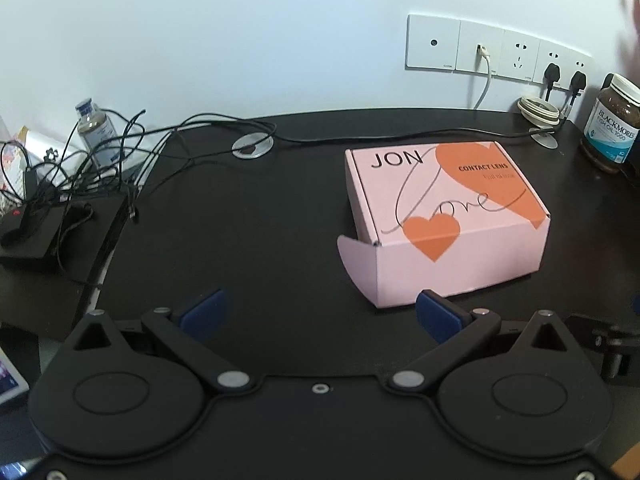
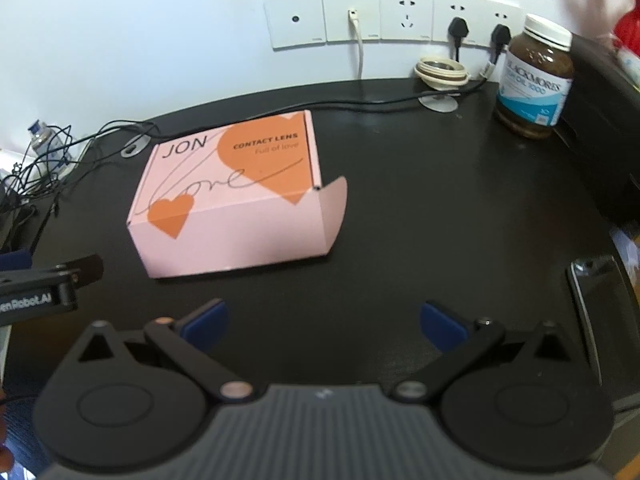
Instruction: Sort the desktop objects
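A pink cardboard box [image 1: 444,224] with orange hearts and "JON CONTACT LENS" print lies closed on the black desk [image 1: 248,220], one side flap sticking out. The same pink box [image 2: 232,200] appears left of centre in the right wrist view. My left gripper [image 1: 320,316] is open just in front of the box's near left corner, nothing between its blue pads. My right gripper [image 2: 324,326] is open over bare desk, in front and to the right of the box. A brown fish oil bottle [image 2: 534,80] stands at the back right, and again as the bottle [image 1: 612,128] at the left view's right edge.
A tangle of black cables [image 1: 80,168] and a black device [image 1: 44,232] fill the left side. A small clear bottle [image 1: 94,126] stands behind them. Wall sockets [image 2: 392,18] with plugs, a cream round lid [image 2: 440,72], a phone [image 2: 600,308] at the right, and a black box [image 2: 604,128] behind it.
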Motion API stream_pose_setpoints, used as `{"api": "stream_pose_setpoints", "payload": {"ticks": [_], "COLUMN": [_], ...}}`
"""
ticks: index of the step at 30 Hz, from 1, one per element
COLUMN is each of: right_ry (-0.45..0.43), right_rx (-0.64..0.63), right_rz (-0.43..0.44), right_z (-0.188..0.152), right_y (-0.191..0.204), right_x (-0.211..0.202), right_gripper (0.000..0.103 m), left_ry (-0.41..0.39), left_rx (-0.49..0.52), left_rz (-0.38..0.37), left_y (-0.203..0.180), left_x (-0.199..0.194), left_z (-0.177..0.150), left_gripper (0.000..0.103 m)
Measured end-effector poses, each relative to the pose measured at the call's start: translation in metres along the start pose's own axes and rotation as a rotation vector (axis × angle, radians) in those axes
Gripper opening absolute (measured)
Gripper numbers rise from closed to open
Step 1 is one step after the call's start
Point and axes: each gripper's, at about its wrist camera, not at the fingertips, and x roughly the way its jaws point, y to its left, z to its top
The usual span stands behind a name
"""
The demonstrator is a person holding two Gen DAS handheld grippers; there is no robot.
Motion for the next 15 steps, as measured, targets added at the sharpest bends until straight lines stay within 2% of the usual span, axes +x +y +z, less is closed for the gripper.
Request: {"api": "stream_pose_setpoints", "payload": {"ticks": [15], "right_ry": [0.018], "right_rx": [-0.054], "right_rz": [0.054], "right_z": [-0.029], "right_y": [-0.016], "right_x": [-0.015], "right_gripper": [0.102], "left_ry": [0.023], "left_rx": [-0.030], "left_rz": [0.054], "left_y": [-0.019], "left_x": [-0.030], "left_z": [-0.035], "left_gripper": [0.103]}}
